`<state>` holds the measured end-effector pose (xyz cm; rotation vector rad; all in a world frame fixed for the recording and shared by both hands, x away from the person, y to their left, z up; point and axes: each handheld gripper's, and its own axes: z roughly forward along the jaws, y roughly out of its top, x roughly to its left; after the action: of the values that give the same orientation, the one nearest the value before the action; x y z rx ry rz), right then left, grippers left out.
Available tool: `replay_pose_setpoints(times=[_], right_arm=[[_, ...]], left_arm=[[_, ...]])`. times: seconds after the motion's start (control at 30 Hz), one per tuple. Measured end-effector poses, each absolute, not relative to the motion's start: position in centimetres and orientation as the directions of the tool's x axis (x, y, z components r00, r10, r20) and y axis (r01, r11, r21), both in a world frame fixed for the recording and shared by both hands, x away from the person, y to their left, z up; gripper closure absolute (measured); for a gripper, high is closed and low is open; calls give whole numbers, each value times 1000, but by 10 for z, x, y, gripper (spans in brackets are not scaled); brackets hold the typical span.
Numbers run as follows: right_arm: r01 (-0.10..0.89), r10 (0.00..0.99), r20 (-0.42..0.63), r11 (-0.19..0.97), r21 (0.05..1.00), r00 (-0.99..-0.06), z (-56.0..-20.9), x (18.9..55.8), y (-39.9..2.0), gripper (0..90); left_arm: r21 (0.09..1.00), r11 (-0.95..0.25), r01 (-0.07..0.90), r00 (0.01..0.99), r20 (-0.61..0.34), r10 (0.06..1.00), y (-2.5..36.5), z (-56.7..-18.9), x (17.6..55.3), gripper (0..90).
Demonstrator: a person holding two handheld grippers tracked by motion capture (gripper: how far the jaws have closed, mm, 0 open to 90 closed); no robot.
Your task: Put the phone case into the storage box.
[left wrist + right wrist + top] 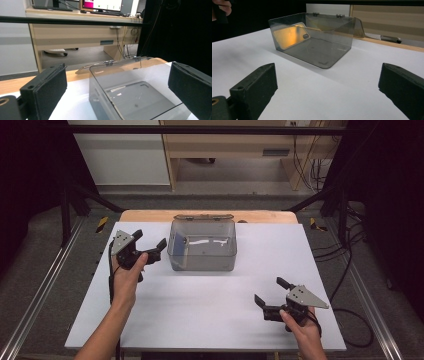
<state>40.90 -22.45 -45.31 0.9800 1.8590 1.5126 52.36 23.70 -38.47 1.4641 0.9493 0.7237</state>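
A smoky clear plastic box (202,254) stands at the middle back of the white table sheet (200,310), its hinged lid (203,217) folded back. A flat phone-like slab (176,243) leans against the box's inner left wall; it glows orange in the right gripper view (289,37). My left gripper (150,239) hovers just left of the box, open and holding nothing, and the box's near wall (105,100) shows between its jaws. My right gripper (269,290) is open near the front right of the sheet, well apart from the box (317,50).
A wooden table edge (150,215) runs behind the sheet. Beyond it are a wooden desk (225,145), a monitor (102,4) and hanging cables (310,170). Metal frame rails (45,285) flank the table, and a black crossbar (70,21) crosses overhead.
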Motion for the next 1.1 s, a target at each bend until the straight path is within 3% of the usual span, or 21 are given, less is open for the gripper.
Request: replay_pose_setpoints(times=[1.1], right_arm=[[199, 807, 28, 112, 974, -590, -454, 409, -222, 24]], left_arm=[[985, 15, 171, 484, -98, 869, 259, -402, 500, 23]])
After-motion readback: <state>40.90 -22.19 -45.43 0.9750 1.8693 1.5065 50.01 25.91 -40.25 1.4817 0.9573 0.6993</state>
